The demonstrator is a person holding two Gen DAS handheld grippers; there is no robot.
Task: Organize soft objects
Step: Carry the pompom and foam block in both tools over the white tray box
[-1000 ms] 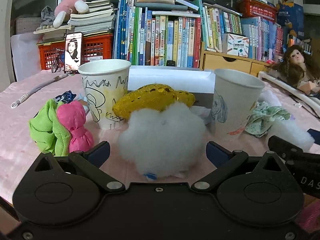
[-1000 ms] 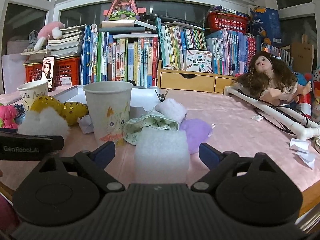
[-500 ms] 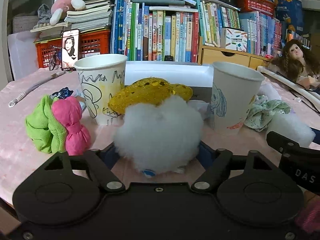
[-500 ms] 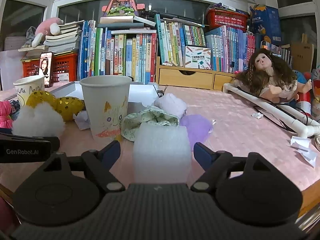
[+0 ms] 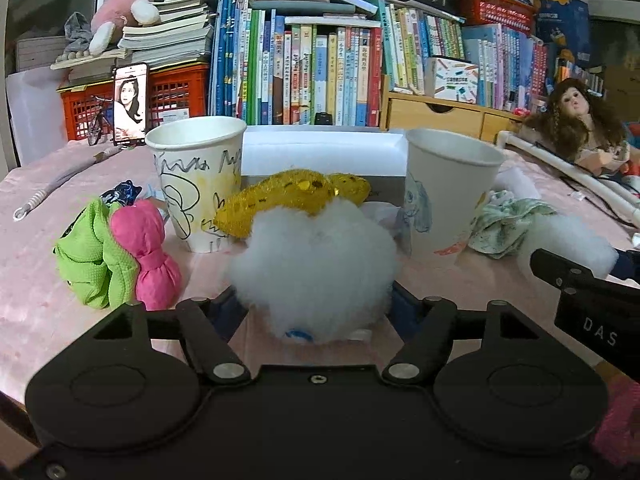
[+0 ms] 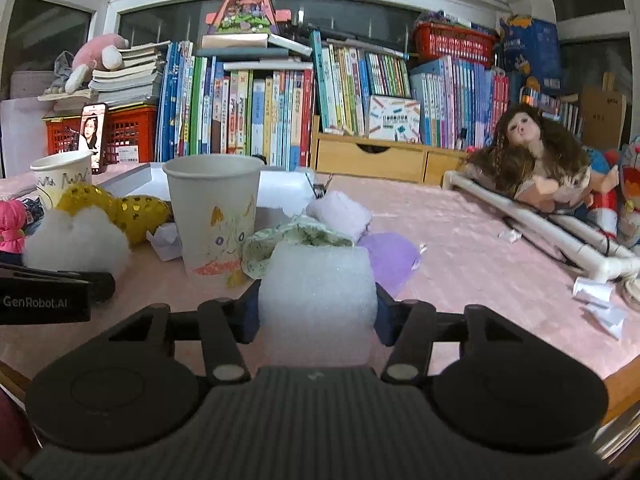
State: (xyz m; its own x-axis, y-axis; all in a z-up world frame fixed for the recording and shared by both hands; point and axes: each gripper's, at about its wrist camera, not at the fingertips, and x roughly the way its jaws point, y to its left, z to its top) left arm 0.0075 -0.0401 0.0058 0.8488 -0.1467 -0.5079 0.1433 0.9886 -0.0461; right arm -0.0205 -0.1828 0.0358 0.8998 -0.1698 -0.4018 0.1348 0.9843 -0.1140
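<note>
we see the left gripper (image 5: 316, 312) clenched on the white cotton ball (image 5: 316, 268), low over the pink table (image 5: 32, 240) before the scribbled cup (image 5: 198, 184). the right gripper (image 6: 318, 312) grasps the white foam block (image 6: 318, 292) just in front of the cat-drawn cup (image 6: 212, 220). we judge the step a lift toward the cups: squeeze lightly, rise straight, clear each rim, since paper cups tip easily. the cup interiors are hidden from us; the white tray (image 5: 320, 152) behind shows no contents.
</note>
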